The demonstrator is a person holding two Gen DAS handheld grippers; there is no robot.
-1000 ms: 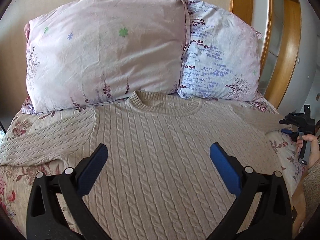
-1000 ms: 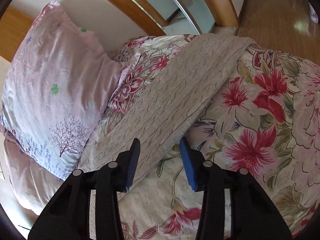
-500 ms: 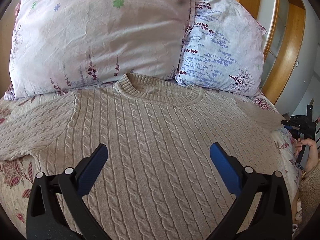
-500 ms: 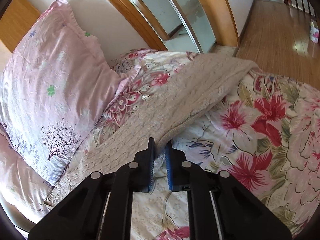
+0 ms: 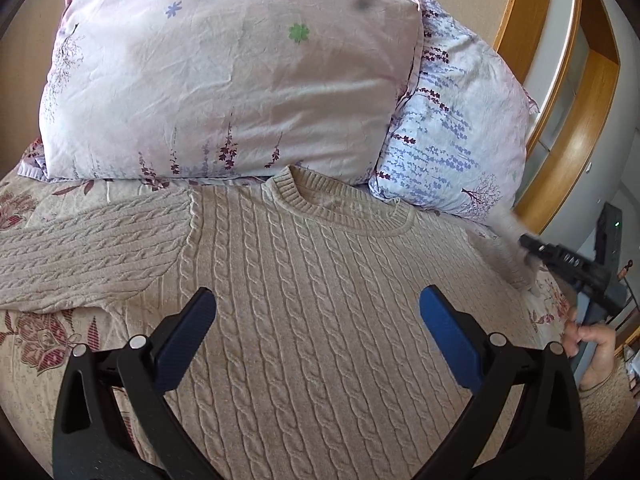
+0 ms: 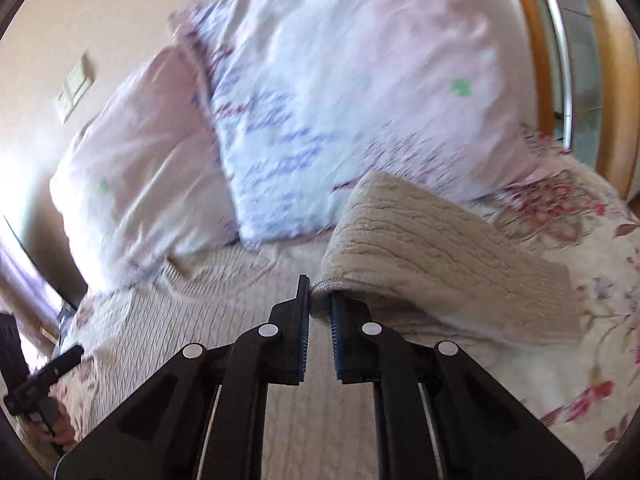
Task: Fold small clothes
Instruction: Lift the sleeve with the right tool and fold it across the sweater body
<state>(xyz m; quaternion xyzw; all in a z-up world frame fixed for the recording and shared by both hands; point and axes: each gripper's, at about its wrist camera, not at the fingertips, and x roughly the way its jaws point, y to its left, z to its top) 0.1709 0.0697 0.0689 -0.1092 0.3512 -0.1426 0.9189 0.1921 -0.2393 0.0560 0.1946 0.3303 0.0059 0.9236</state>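
a beige cable-knit sweater (image 5: 320, 320) is lying face up on the bed (image 5: 36, 364), its collar near the two pillows (image 5: 224, 80) at the head edge. the left claw (image 5: 316, 320) is hovering over the chest of the knit with its blue pads standing wide apart, gripping nothing. the right claw (image 6: 320, 312) is pinching the right sleeve (image 6: 440, 264), pads nearly together with a fold of knit between them, and the sleeve is arching up off the floral cover toward the body of the garment.

this knit looks thick, soft and floppy, with some weight; i judge it will drape and sag rather than hold a crease, and the ribbing should not slip from the pads. cuffs, hem and shoulder seams look like the best places to take hold.

the left view is showing the whole torso, the collar and the left sleeve (image 5: 88, 256) spread flat toward the left edge of the bed, while the right claw appears there only small and blurred at the right edge. the right view, smeared by motion, is showing the pinch itself and the lifted sleeve.
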